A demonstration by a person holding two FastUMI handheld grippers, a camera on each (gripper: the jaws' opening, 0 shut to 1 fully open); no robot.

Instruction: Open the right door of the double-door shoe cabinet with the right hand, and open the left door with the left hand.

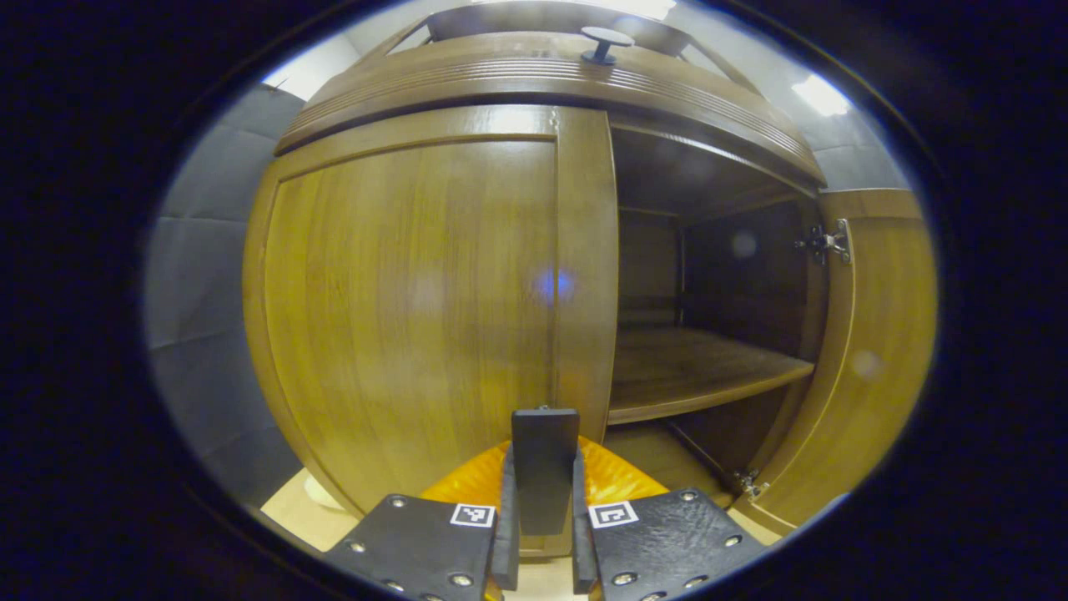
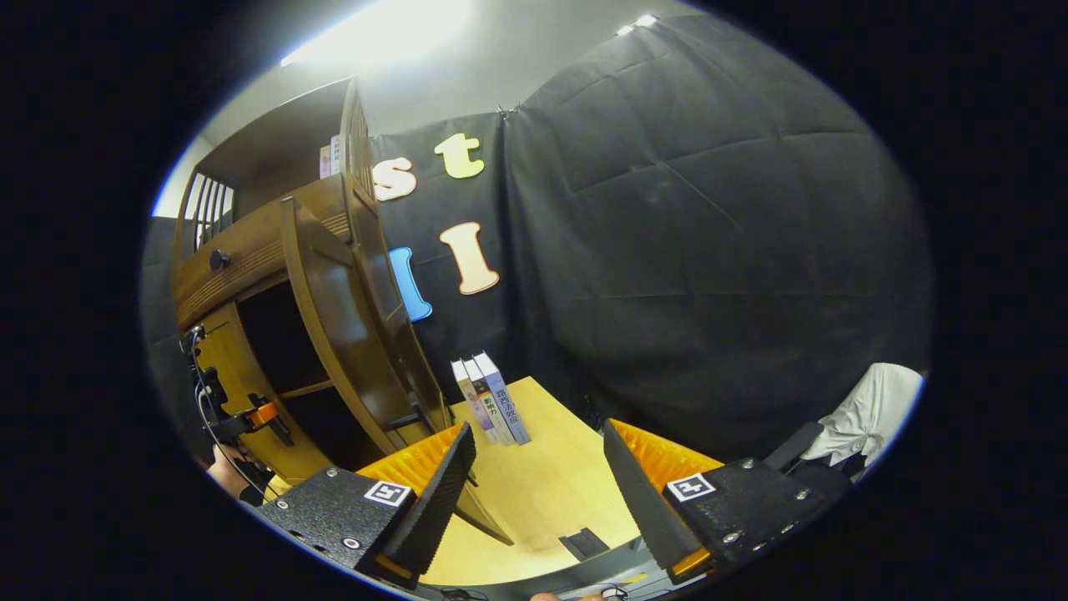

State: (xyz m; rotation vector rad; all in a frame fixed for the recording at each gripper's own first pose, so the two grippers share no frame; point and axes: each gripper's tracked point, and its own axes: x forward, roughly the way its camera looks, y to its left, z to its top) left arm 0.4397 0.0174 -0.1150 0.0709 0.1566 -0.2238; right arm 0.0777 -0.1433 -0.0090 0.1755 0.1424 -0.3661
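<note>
Left claw (image 1: 544, 501) apparently clamping handle (image 1: 545, 467)

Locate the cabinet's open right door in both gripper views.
Left gripper view: open right door at the right edge, inner face and hinges showing.
Right gripper view: open right door left of centre, seen nearly edge-on, swung out from the cabinet.
Shared landmark: round knob on the band above the doors.
</note>
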